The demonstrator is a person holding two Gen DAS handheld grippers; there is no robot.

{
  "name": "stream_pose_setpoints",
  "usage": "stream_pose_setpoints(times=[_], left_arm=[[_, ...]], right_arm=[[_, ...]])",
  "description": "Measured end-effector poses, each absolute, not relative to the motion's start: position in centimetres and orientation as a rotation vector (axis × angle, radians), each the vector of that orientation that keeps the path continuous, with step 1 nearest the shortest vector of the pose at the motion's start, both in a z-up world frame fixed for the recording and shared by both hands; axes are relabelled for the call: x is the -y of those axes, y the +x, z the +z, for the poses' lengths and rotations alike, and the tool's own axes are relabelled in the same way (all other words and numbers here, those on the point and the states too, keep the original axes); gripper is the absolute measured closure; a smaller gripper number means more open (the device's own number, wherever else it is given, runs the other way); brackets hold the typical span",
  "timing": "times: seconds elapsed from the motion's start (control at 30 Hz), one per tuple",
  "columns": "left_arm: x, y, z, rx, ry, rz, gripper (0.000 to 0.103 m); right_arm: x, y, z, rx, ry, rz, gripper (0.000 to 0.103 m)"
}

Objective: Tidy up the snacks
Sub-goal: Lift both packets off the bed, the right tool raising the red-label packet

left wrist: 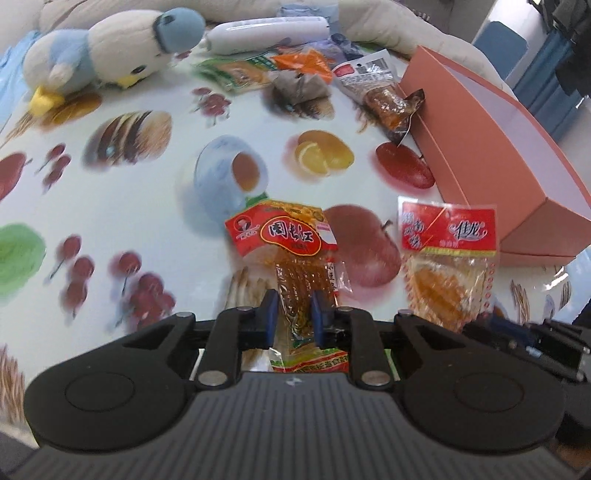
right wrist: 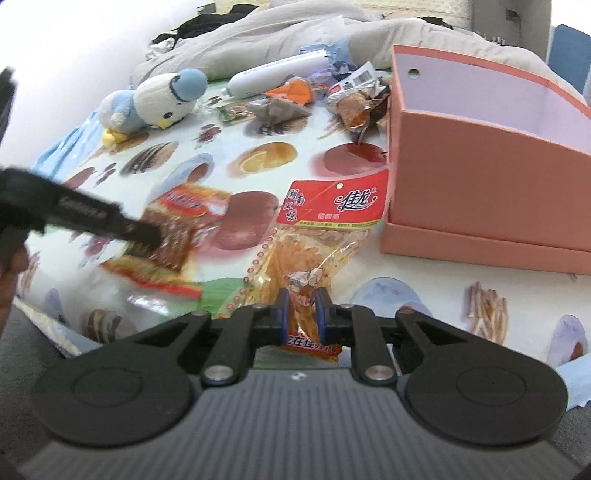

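Two red-labelled snack packets, each of clear crinkled plastic over orange strips, sit clamped in a pair of black grippers above a fruit-print tablecloth. The left gripper has its blue pads pinched narrowly on the lower half of the oval-logo packet, whose red header points away from the camera. The right gripper is likewise nearly closed on the tail of the second packet, its header lying just beside the near corner of one pink cardboard box, open-topped with a pale lining. Farther back, one heap of about four loose wrapped snacks lies near the box's far end. Beyond them rest one white tube and one soft blue-and-white plush bird, against rumpled beige fabric.
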State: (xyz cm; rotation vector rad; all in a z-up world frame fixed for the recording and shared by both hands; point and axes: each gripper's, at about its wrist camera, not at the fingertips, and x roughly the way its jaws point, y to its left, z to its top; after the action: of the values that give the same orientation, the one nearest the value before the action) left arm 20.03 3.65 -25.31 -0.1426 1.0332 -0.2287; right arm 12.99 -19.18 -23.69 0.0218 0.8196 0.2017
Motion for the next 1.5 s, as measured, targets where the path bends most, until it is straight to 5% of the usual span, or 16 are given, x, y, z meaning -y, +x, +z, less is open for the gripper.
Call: stream_pose_setpoints(times=[0.13,0.2,0.27,0.37,0.8,0.93,1.1,1.23,1.37,1.5], left_arm=[[-4.2,19.3,-25.6,-1.034,-0.160,-0.221,0.079],[-4.6,19.4,-25.9,-1.038,-0.173,-0.216,0.064],[-4.9,19.6,-26.4,-1.066,-0.178,-0.195,0.026],[-4.7,19.3,-26.3,-1.037,-0.154,-0.174,0.011],[-0.1,20.2,-27.2,-1.040,-0.021,-0.123,0.011],[0.2,20.2,-27.4,-1.037,-0.016,-0.151,0.011],[1.9,19.8,-28.1,-1.024,0.114,-0.186,0.011],[2.0,19.9,-28.2,-1.024,0.107,-0.211,0.017],[1.8,20.0,-27.9,-1.021,0.101,-0.217,0.036],[1.9,19.8,-27.8,-1.011,0.112,-0.225,0.039]], right_arm=[[19.6,13.3,-23.9,-0.829,0.054,0.162,0.052],[19.9,13.3,-24.0,-0.830,0.080,0.154,0.040],[20.0,13.2,-23.8,-0.808,0.108,0.164,0.031],[19.6,13.3,-23.6,-0.782,0.102,0.167,0.015],[16.6,14.3,-26.2,-0.816,-0.095,0.238,0.017],[16.4,13.9,-26.2,-0.792,-0.134,0.263,0.031],[16.2,13.4,-25.5,-0.755,-0.172,0.309,0.066],[17.0,13.5,-25.1,-0.764,-0.131,0.309,0.072],[17.8,13.5,-24.9,-0.765,-0.103,0.288,0.075],[18.6,13.5,-24.8,-0.774,-0.083,0.270,0.076]])
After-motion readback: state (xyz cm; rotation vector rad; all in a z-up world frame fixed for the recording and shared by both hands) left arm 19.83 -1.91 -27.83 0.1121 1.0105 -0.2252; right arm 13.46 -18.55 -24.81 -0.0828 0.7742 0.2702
